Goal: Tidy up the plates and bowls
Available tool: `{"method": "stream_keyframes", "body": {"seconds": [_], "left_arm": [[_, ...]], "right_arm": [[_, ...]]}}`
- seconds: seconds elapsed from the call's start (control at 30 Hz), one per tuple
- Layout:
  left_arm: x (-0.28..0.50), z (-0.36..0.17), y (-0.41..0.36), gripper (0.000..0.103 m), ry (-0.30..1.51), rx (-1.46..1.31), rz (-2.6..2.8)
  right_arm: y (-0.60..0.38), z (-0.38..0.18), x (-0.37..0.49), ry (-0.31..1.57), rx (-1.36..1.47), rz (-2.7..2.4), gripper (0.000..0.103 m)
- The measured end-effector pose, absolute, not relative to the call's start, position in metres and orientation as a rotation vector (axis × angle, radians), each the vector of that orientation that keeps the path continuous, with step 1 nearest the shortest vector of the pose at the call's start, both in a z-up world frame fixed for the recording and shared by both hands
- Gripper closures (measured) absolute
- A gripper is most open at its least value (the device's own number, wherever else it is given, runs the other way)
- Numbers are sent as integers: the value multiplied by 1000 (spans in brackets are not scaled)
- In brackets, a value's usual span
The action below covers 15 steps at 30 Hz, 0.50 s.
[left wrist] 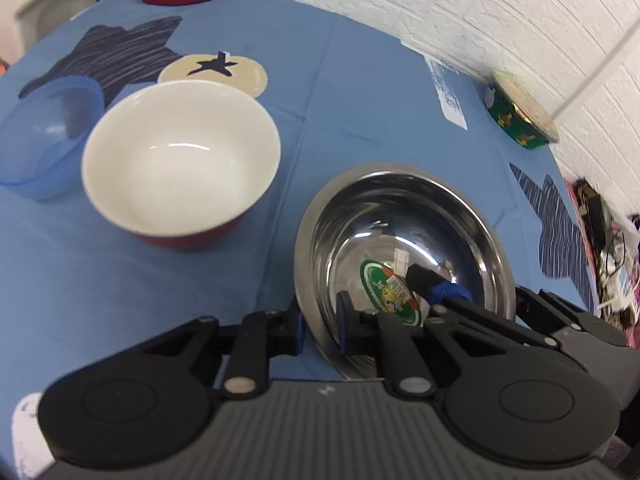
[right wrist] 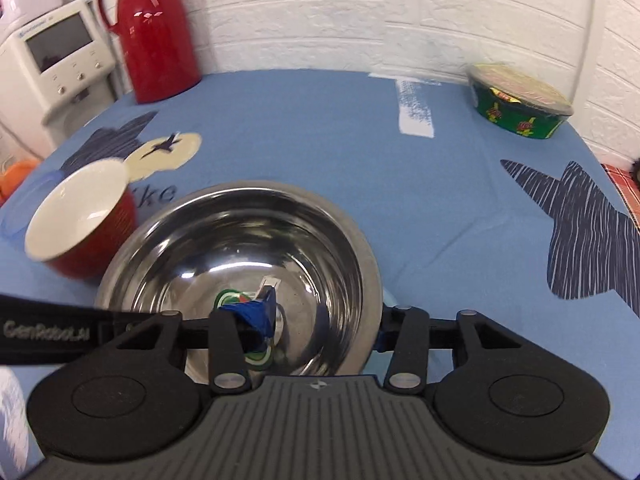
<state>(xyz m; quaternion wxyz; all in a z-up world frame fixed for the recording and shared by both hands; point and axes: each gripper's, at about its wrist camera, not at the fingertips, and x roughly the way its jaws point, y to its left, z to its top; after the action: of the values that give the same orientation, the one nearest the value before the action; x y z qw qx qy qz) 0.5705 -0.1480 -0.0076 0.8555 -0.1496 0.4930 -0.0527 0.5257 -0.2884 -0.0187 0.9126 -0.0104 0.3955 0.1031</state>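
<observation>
Gripping the steel bowl from two sides, both tools are closed on its rim. The left hand-held gripper has one finger outside the bowl wall and one inside, pinching the near-left part of the rim. The right hand-held gripper does the same on the near-right part, with its blue-padded finger inside the bowl and the other outside, at the rim. In the left wrist view the right tool's finger shows inside the bowl from the right. A green round sticker lies on the bottom of the bowl.

The steel bowl is over the near middle of the desk, which is covered by a blue cloth; I cannot tell whether it touches the cloth. To its left, just beside it, stands a red bowl with white inside, and further left, near the left edge, a clear blue plastic bowl. At the far left corner stands a red thermos jug. At the far right corner, by the white wall, sits a green patterned container with a lid.
</observation>
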Motion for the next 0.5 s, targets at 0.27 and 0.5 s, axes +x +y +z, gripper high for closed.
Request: {"method": "stream_keyframes", "body": {"seconds": [0.27, 0.5], "left_arm": [[458, 29, -131, 93, 1025, -228, -272], [344, 30, -102, 93, 1006, -138, -410]], "right_arm": [[-288, 6, 420, 811, -5, 256, 73], [-267, 12, 301, 789, -2, 286, 68]]}}
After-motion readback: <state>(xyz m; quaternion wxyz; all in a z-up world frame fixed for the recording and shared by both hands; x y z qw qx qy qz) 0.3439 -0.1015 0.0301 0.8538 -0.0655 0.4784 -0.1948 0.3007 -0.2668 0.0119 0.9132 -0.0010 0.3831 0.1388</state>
